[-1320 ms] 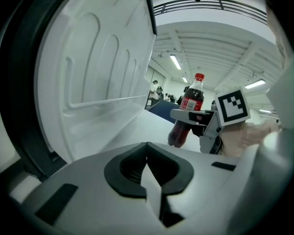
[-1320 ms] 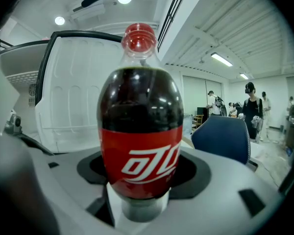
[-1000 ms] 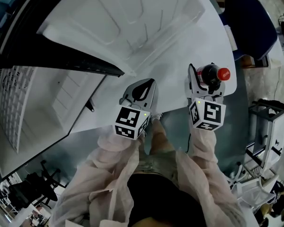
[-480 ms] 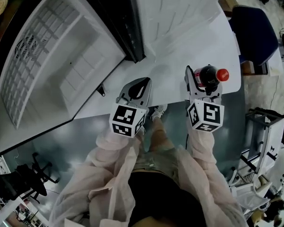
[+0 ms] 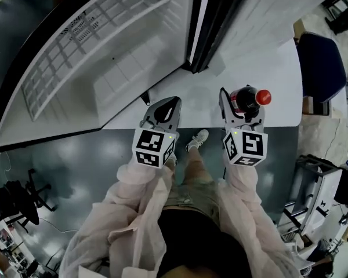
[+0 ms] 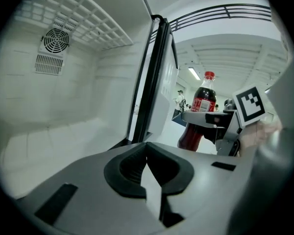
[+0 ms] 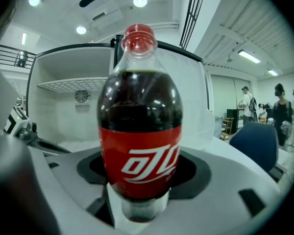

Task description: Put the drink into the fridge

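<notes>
A cola bottle (image 7: 139, 131) with a red label and red cap stands upright between the jaws of my right gripper (image 5: 240, 110), which is shut on its lower body. It shows in the head view as a dark bottle (image 5: 245, 97) in front of the open white fridge (image 5: 104, 68). My left gripper (image 5: 169, 106) is level with it to the left, jaws shut on nothing. The left gripper view looks into the fridge cavity (image 6: 63, 111), with the bottle (image 6: 198, 116) to its right past the dark door edge (image 6: 154, 77).
A wire shelf (image 5: 104, 22) and a fan vent (image 6: 54, 40) are at the top of the fridge cavity. The fridge door (image 5: 267, 16) stands open ahead on the right. A blue chair (image 5: 319, 68) is far right, a white rack (image 5: 319, 178) lower right. People stand in the background (image 7: 281, 106).
The open fridge cavity has swung from the far left towards the middle of the head view. Both grippers hold the same pose; the bottle stays gripped.
</notes>
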Tool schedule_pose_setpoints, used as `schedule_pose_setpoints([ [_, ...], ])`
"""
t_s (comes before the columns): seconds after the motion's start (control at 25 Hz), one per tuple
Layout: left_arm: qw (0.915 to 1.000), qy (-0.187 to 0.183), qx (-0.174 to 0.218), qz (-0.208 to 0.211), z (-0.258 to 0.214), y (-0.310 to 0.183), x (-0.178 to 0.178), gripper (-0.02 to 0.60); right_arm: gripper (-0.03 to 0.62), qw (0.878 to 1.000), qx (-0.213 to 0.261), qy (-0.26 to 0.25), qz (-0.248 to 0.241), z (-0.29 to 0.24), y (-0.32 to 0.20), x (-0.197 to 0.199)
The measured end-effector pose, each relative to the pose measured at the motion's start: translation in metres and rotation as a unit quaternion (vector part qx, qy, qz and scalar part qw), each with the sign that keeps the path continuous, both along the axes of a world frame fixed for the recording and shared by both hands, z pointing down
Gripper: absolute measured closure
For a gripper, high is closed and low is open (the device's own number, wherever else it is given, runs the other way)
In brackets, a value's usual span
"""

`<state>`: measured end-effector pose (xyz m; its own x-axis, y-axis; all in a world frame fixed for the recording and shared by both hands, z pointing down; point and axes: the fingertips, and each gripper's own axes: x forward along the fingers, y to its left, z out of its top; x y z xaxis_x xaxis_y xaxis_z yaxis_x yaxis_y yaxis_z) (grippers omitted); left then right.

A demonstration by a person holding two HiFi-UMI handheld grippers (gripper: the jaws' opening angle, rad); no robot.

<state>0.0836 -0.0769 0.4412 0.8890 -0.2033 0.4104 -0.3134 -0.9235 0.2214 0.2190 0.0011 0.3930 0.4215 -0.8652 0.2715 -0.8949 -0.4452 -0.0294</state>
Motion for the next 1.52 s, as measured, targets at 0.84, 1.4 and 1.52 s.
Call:
schedule_pose_setpoints([
  [0.84, 0.9892, 0.012, 0.007, -0.146, -0.015, -0.067, -0.132, 0.569, 0.289, 0.985, -0.001, 0.008, -0.173, -0.014, -0.121, -0.133],
  [1.4, 0.9749, 0.011, 0.007, -0.222, -0.016, -0.083, -0.171, 0.569, 0.289, 0.952, 0.001, 0.032, -0.306, -0.024, -0.180, -0.189],
  [1.52, 0.9704, 0.010, 0.005, -0.241, -0.014, -0.086, -0.175, 0.569, 0.290, 0.942, 0.005, 0.035, -0.334, -0.027, -0.194, -0.197],
])
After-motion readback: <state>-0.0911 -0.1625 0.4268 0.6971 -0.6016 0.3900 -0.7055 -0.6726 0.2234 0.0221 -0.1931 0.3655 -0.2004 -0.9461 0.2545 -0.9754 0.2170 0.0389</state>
